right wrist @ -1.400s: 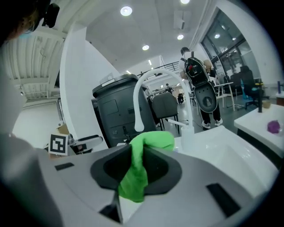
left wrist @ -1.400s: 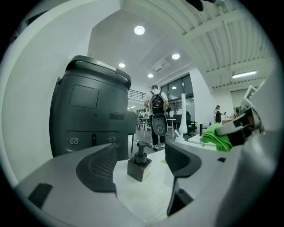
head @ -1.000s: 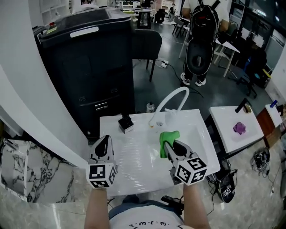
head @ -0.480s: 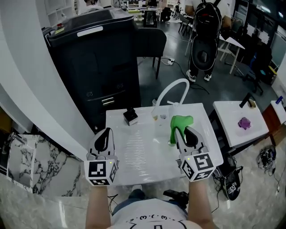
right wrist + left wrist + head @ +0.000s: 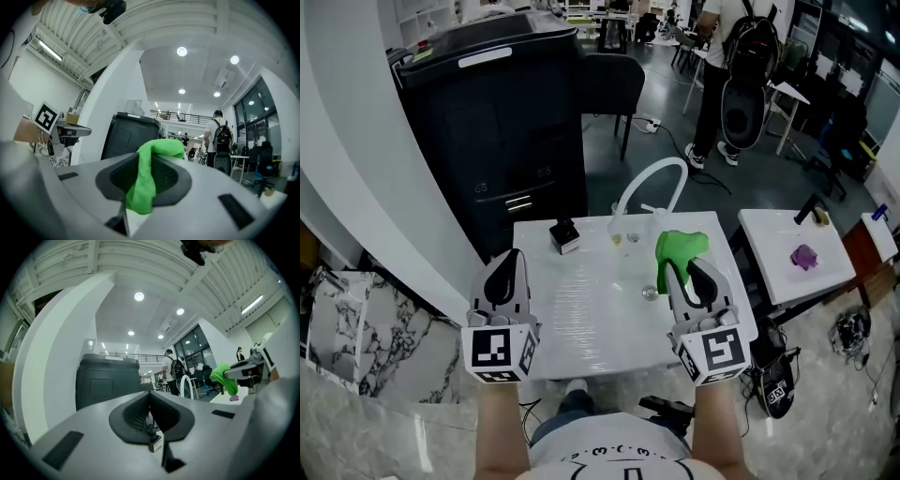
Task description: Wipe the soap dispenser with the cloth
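Ahead-left of the right tool (image 5: 684,272), which clamps the green cloth (image 5: 682,246), the soap dispenser (image 5: 564,236) stands on the tabletop (image 5: 591,319), ahead-right of the closed, empty left tool (image 5: 508,267). Judgement: the left tool should brace it before wiping, as it looks light and tippable.

Green cloth (image 5: 681,247) bunched, pinched in the right gripper (image 5: 682,272) — small black-topped white soap dispenser (image 5: 565,236) upright on the table (image 5: 581,314), well apart.

surface: white table (image 5: 581,323) | on it: soap dispenser (image 5: 564,235), curved white tube (image 5: 639,176)
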Motion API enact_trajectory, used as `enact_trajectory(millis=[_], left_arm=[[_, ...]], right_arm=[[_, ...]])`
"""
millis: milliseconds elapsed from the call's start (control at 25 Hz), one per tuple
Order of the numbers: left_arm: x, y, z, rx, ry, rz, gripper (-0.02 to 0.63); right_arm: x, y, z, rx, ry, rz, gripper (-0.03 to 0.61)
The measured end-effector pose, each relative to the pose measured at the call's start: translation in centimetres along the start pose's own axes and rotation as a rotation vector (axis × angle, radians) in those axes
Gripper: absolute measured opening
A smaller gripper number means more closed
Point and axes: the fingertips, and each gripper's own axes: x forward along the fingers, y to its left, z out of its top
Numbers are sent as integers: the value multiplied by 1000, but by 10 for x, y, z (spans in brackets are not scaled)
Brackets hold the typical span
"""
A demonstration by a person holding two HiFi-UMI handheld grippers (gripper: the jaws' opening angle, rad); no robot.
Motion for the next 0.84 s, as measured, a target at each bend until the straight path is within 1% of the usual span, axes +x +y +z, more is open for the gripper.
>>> enact_trajectory(millis=[280,560,840], left_arm=[[4,1,3,27,11,11,14],[11,-2,13,37,-1,-7,14],[11,-5,21,55,-17,-22,14]], right_arm=[[0,-4,5,-5,-10,4,84],[-1,-10,10,-10,-17,-10,84],[-3,-9,7,0,-10,-18,84]])
